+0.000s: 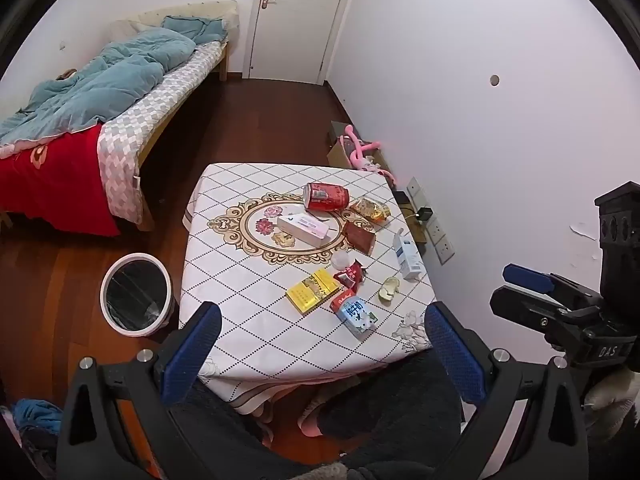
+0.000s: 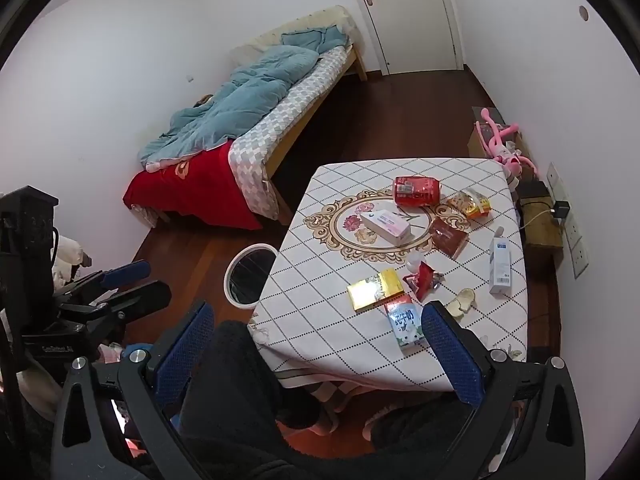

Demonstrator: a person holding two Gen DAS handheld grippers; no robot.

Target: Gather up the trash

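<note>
Both grippers hang above the near edge of the small table draped in a white diamond-patterned cloth [image 1: 224,264], tilted downward. The left gripper [image 1: 320,344] has its blue-padded fingers spread wide with nothing between them; the right gripper [image 2: 316,344] is spread just as wide and equally empty.

The trash lies scattered across the cloth. A crushed red drink can [image 1: 326,196] lies on its side at the far end, a white rectangular carton [image 1: 306,230] just in front of it. Beside those sit a crinkled yellow snack wrapper [image 1: 370,209] and a brown foil packet [image 1: 359,237]. Nearer are a flat yellow cigarette box [image 1: 313,291], a torn red wrapper [image 1: 350,276], a blue-and-white milk carton printed with Chinese characters [image 1: 356,314], too blurred to read, a pale curled peel [image 1: 389,290], and a tall white box with a blue label [image 1: 407,258] by the wall-side edge.

On the dark wooden floor just left of the table stands a round white bin with a black liner [image 1: 136,294], open-topped. The person's dark-trousered knees [image 1: 384,400] sit under the near edge. A bed with a teal quilt and red blanket [image 1: 100,92] lines the far wall, a white door [image 1: 298,20] behind it.
</note>
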